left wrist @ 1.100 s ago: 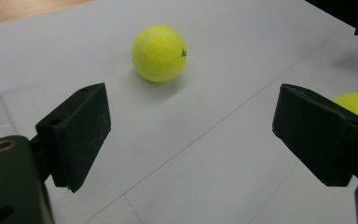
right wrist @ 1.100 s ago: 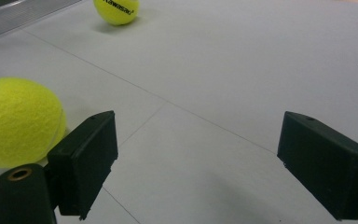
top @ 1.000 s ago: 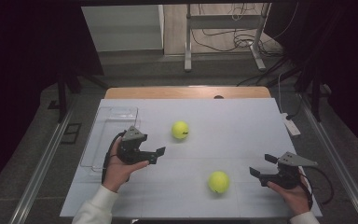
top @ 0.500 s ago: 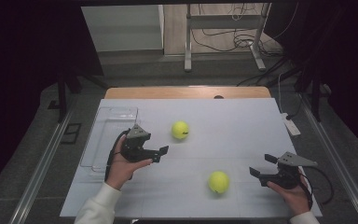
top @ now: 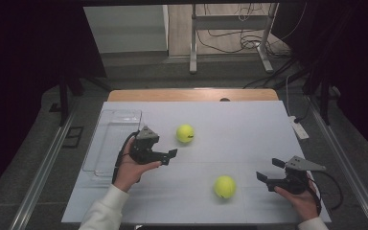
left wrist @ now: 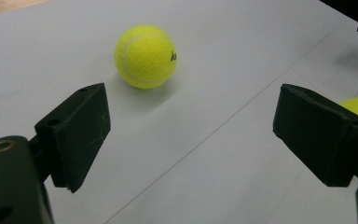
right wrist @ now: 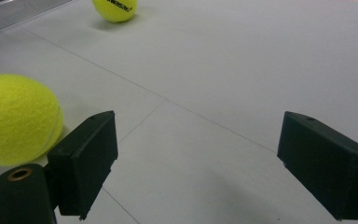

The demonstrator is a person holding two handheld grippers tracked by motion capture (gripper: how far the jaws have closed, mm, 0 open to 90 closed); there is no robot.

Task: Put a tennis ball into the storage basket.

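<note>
Left tool (top: 168, 155): jaws apart, nothing between them, aimed at the far tennis ball (top: 185, 133) just beyond, likely lined up for a pickup. Right tool (top: 267, 175): jaws wide, empty, resting just right of the near tennis ball (top: 224, 186), apparently waiting. Both balls loose on the tabletop (top: 249, 129), well apart. Clear tray (top: 106, 143) just left of the left tool, probably the intended drop point.

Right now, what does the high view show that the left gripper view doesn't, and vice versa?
High view alone: the clear tray at the table's left, both hands and the floor beyond. Left gripper view alone: black lettering on the far tennis ball, and the left gripper open with nothing between its jaws. Both: that ball, the near tennis ball and the white table.
</note>
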